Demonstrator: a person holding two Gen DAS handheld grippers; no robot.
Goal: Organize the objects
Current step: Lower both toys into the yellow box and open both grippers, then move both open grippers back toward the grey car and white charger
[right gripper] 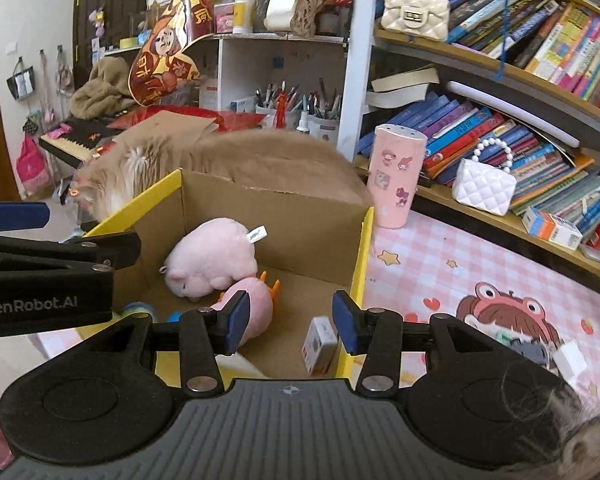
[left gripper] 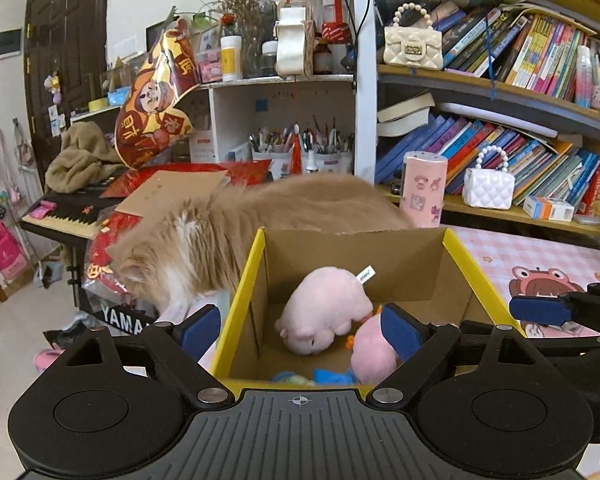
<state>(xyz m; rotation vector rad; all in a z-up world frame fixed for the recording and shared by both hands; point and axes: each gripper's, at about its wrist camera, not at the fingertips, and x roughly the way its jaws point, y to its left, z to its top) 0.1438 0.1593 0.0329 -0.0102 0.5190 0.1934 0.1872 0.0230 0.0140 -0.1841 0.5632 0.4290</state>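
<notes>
An open cardboard box (left gripper: 452, 256) (right gripper: 360, 256) with yellow rims stands on the pink table. Inside lie a pink pig plush (left gripper: 326, 310) (right gripper: 212, 258), a second pink plush with orange feet (left gripper: 372, 350) (right gripper: 258, 304), a blue toy (left gripper: 332, 376) and a small white carton (right gripper: 318, 346). My left gripper (left gripper: 300, 330) is open and empty above the box's near rim. My right gripper (right gripper: 292, 320) is open and empty over the box's right near corner, the carton showing between its fingers.
A fluffy orange-and-white cat (left gripper: 204, 248) (right gripper: 220, 160) stands right behind the box. A pink tumbler (left gripper: 424, 188) (right gripper: 396, 176) and a white quilted bag (right gripper: 484, 186) sit at the bookshelf. A keyboard piano (left gripper: 72, 216) is at the left. Small objects (right gripper: 540, 350) lie on the mat.
</notes>
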